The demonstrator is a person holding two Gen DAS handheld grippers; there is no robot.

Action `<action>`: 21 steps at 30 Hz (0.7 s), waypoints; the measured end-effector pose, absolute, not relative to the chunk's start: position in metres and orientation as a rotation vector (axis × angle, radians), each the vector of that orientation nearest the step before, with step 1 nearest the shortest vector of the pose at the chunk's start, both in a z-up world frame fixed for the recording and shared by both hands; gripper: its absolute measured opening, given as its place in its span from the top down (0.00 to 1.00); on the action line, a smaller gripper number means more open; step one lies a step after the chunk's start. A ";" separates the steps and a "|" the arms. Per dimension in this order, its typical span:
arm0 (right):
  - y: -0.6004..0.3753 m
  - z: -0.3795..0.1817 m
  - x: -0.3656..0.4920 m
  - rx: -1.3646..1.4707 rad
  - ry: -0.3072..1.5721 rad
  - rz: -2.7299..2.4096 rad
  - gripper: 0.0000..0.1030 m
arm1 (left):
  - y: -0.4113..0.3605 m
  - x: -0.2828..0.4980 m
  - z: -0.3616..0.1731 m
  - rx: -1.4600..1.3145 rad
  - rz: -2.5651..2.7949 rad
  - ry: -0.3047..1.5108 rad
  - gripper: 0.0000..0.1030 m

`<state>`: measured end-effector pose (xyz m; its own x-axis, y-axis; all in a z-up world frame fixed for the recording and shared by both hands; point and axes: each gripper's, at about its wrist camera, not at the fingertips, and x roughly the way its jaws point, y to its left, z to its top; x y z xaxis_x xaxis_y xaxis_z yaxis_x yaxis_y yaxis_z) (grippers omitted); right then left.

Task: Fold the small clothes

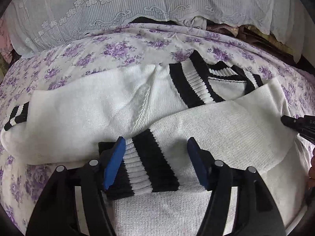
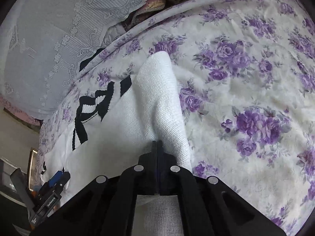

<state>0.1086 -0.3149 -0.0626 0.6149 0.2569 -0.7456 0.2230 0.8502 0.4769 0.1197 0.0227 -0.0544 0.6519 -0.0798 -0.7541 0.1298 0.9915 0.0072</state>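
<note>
A small white knit sweater (image 1: pixel 82 106) with black stripes at the collar (image 1: pixel 198 82) and cuffs lies on the floral bed sheet. One sleeve is folded across its front, and the sleeve's striped cuff (image 1: pixel 149 163) rests between the blue pads of my left gripper (image 1: pixel 156 157). Those jaws stand open, and neither pad presses the cuff. My right gripper (image 2: pixel 156 143) is shut on a raised fold of the white sweater (image 2: pixel 157 102) at its right side. The right gripper's tip (image 1: pixel 287 121) shows at the right edge of the left wrist view. The left gripper (image 2: pixel 59 177) appears low on the left in the right wrist view.
The purple-flowered sheet (image 2: pixel 246 78) spreads wide to the right of the sweater. A pale lace cover (image 1: pixel 118 9) hangs behind the bed, with dark clothes (image 1: pixel 216 27) bunched under its hem. A hand's edge (image 1: pixel 312 169) shows at the far right.
</note>
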 end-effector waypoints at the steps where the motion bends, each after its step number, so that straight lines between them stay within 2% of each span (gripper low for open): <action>1: -0.312 -0.055 0.108 0.549 0.902 0.011 1.00 | 0.024 0.118 -0.053 0.057 -0.117 0.847 0.38; 2: -0.306 -0.045 0.110 0.504 0.874 0.007 0.95 | 0.025 0.116 -0.051 0.044 -0.120 0.839 0.38; 4: -0.296 -0.029 0.119 0.426 0.826 -0.006 0.95 | 0.032 0.116 -0.045 0.000 -0.127 0.827 0.34; 5: -0.294 -0.026 0.131 0.421 0.826 -0.017 0.95 | 0.036 0.119 -0.045 -0.019 -0.123 0.835 0.27; 6: -0.296 -0.029 0.139 0.438 0.840 -0.014 0.95 | 0.040 0.123 -0.048 -0.039 -0.117 0.855 0.25; 9: -0.302 -0.059 0.174 0.462 0.947 -0.056 1.00 | 0.040 0.128 -0.060 -0.017 -0.090 0.877 0.25; 12: -0.299 -0.056 0.161 0.461 0.876 -0.048 1.00 | 0.033 0.125 -0.058 0.032 -0.082 0.861 0.25; 15: -0.287 -0.037 0.130 0.488 0.799 0.003 0.87 | 0.039 0.125 -0.056 -0.012 -0.094 0.863 0.25; 16: -0.282 -0.030 0.119 0.506 0.770 0.008 0.55 | 0.042 0.125 -0.055 -0.038 -0.099 0.868 0.25; 17: -0.275 -0.022 0.107 0.514 0.725 -0.003 0.31 | 0.044 0.124 -0.053 -0.062 -0.101 0.873 0.25; 21: -0.236 0.003 0.086 0.441 0.677 0.004 0.29 | 0.046 0.113 -0.044 -0.149 -0.125 0.896 0.25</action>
